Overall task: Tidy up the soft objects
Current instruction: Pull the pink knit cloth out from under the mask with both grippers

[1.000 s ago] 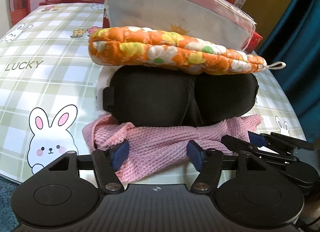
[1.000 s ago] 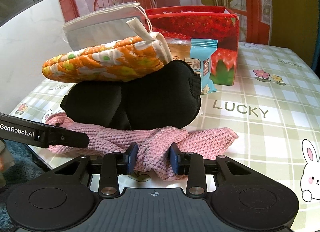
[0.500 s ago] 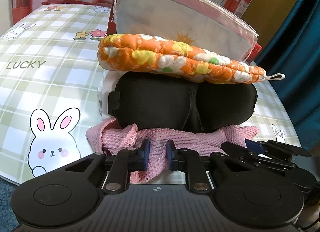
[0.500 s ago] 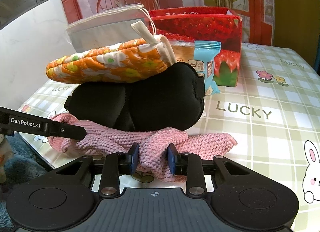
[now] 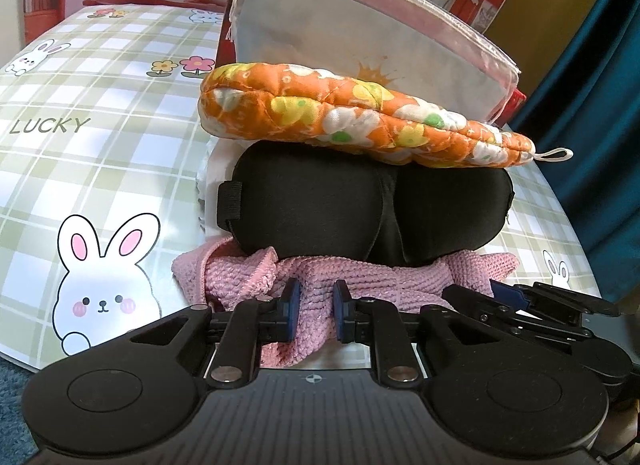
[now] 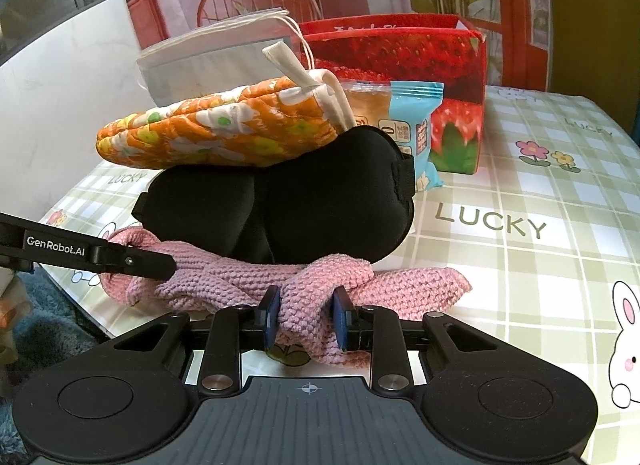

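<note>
A pink knitted cloth [image 5: 360,277] lies at the bottom of a small pile near the table's edge. On it rests a black padded eye mask [image 5: 360,209], and an orange flowered quilted mitt [image 5: 352,117] lies on top. My left gripper [image 5: 316,311] is shut on the near edge of the pink cloth. My right gripper [image 6: 306,315] is shut on a bunched fold of the same pink cloth [image 6: 320,285], further along it. The eye mask [image 6: 288,205] and the mitt [image 6: 208,133] sit stacked behind the fold. The left gripper's black finger [image 6: 100,255] reaches in from the left.
A pale paper bag [image 5: 360,37] and a red strawberry-print bag [image 6: 420,61] stand behind the pile, with a blue snack packet [image 6: 412,125] leaning there. The checked bunny tablecloth [image 5: 100,169] stretches to the left, its edge close below the grippers. A teal curtain [image 5: 600,105] hangs at right.
My left gripper went from wide open around the pink cloth's edge to shut on it, bunching the cloth. The right gripper tightened slightly on its fold. The pile stayed put.
</note>
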Available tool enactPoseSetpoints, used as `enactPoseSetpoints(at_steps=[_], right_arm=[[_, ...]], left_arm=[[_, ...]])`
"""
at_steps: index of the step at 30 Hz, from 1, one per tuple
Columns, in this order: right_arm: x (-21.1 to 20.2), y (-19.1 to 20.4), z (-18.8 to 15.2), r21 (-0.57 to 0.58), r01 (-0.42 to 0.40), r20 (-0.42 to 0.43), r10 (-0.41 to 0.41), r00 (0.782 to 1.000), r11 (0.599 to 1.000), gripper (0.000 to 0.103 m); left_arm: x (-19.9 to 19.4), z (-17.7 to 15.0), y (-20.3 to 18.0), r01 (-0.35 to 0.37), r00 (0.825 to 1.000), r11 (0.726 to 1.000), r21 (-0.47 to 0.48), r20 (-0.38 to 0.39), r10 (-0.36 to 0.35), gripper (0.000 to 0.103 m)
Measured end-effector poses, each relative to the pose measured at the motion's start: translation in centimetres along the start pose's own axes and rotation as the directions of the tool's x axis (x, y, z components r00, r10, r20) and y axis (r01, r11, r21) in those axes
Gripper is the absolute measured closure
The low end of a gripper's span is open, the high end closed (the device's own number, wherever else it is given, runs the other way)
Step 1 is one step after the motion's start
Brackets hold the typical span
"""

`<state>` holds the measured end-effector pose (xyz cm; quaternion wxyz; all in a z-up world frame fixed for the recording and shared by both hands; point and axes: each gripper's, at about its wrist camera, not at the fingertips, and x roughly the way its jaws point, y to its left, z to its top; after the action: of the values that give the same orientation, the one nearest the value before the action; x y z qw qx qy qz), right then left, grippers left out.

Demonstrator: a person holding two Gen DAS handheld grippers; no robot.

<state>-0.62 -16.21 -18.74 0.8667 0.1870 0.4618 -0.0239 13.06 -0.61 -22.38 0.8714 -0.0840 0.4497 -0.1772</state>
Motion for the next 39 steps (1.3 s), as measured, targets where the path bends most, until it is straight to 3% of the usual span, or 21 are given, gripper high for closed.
enactPoseSetpoints(at_steps=[8,12,20,28,35,39], right_arm=[[0.1,-0.1,0.0,0.009,-0.002,0.000,0.002,1.000,1.000,0.077],[-0.3,-0.1,0.3,0.004,-0.006,0.010,0.006,1.000,1.000,0.080],[-4.4,-0.1,1.6,0.006,-0.067,0.134,0.066,0.989,0.998,0.082],[-7.2,-0.1,2.2,0.022,-0.070,0.178,0.065,0.982,0.997,0.082],[-7.2,-0.3,2.1,0.054,-0.063,0.117,0.056,0.992,0.997,0.082],[-7.5,-0.4,2.2,0.081,-0.074,0.102,0.066,0.993,0.994,0.082]], left_arm=[[0.0,-0.1,-0.1,0.004,1.000,1.000,0.001,0.001,-0.004,0.085],[-1.2,0.1,-0.2,0.019,1.000,1.000,0.005,0.024,-0.020,0.091],[-5.1,0.7,-1.4,0.063,0.987,0.996,0.066,0.143,-0.072,0.091],[-6.7,0.8,-2.6,0.085,0.981,0.990,0.114,0.164,-0.103,0.091],[-6.5,0.8,-2.2,0.103,0.989,0.991,0.090,0.101,-0.112,0.091],[-7.7,1.2,-2.3,0.114,0.985,0.988,0.107,0.114,-0.126,0.091]])
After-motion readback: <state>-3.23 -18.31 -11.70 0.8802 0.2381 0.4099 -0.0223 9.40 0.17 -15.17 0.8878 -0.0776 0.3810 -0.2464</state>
